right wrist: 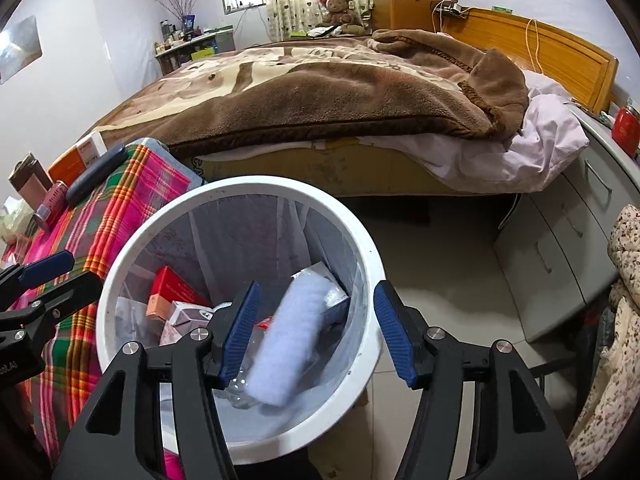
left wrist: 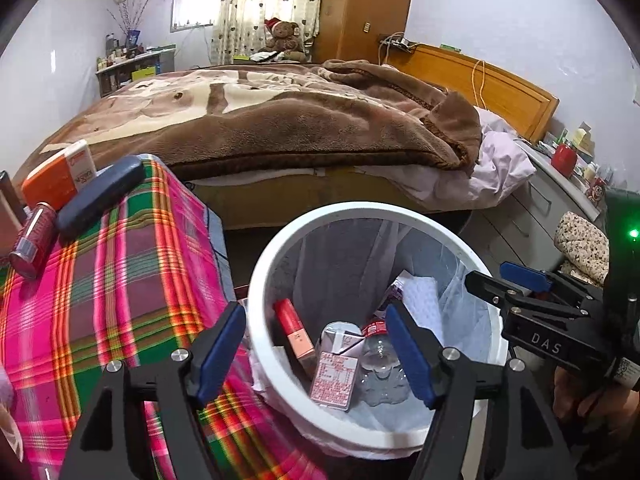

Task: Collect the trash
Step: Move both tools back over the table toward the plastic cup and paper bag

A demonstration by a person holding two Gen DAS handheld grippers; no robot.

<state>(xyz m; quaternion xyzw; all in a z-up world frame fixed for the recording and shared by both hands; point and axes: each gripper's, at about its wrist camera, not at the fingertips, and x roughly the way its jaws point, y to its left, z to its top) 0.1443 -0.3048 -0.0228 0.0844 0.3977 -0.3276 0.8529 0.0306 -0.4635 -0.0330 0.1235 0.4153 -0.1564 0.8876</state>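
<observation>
A white trash bin [left wrist: 256, 280] [right wrist: 120, 280] with a clear liner stands on the floor beside the plaid-covered table. My left gripper [left wrist: 316, 352] hangs over it, open, its blue pads touching nothing. Below it in the bin lie a small pink carton [left wrist: 334, 376], a red and pink box [left wrist: 294, 330] and a clear plastic bottle [left wrist: 380, 372]. My right gripper [right wrist: 318, 334] is open over the bin too. A blurred white padded wad [right wrist: 288, 340] shows between and below its jaws, clear of both pads. Each gripper appears at the edge of the other's view.
The plaid cloth table [left wrist: 120, 280] carries a red can [left wrist: 34, 240], a dark case [left wrist: 100, 196] and an orange box [left wrist: 56, 176]. A bed with a brown blanket [left wrist: 280, 120] lies behind the bin. A grey drawer cabinet [right wrist: 560, 248] stands on the right.
</observation>
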